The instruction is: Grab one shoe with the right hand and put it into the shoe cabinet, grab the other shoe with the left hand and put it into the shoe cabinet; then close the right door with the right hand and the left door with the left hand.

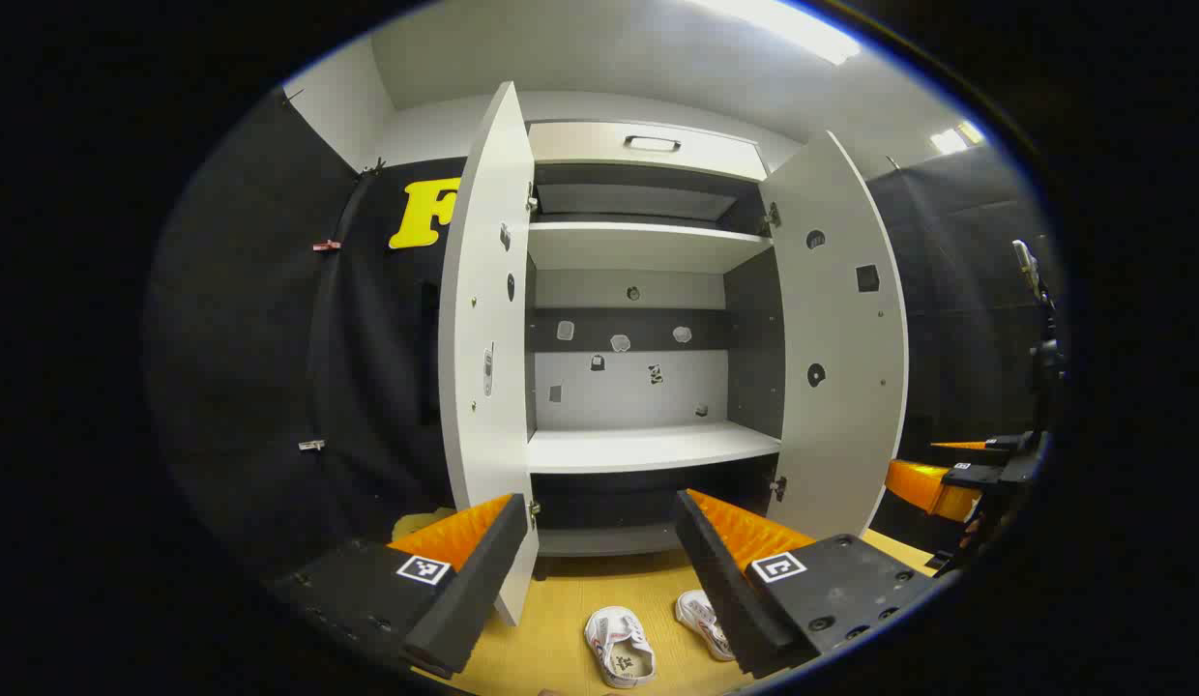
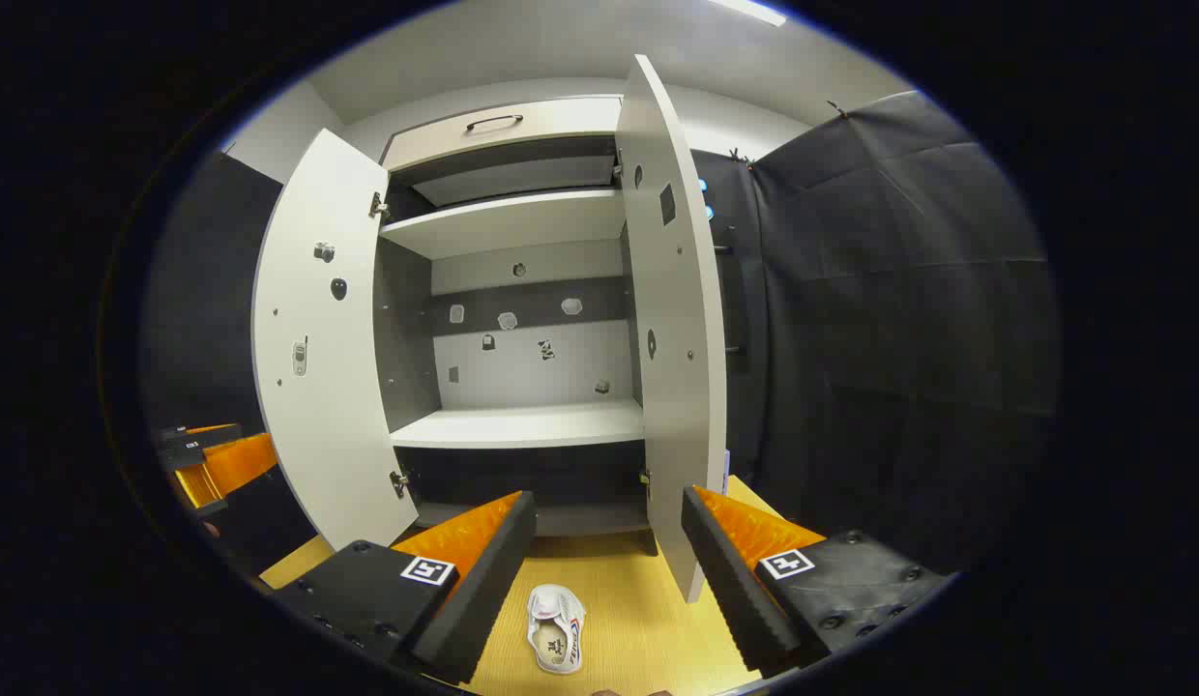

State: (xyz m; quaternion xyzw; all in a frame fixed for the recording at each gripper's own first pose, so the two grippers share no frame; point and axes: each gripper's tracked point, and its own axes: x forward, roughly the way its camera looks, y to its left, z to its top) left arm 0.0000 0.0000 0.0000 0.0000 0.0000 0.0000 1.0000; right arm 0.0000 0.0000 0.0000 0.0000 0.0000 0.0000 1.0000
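Two white shoes lie on the yellow floor in front of the open shoe cabinet (image 1: 648,447). In the left gripper view one shoe (image 1: 619,646) lies sole down between my fingers' bases, and the other shoe (image 1: 701,619) is partly hidden behind one finger. My left gripper (image 1: 599,507) hangs open above them, holding nothing. The right gripper view has one shoe (image 2: 556,628) below my right gripper (image 2: 609,498), which is open and empty too. Both cabinet doors, left (image 1: 483,338) and right (image 1: 841,338), stand wide open.
The cabinet's white lower shelf (image 2: 522,425) is bare, with an upper shelf (image 2: 503,220) and a drawer (image 2: 503,121) above. The other gripper (image 1: 957,474) shows at the far right of the left gripper view. Black cloth walls (image 2: 899,290) flank the cabinet.
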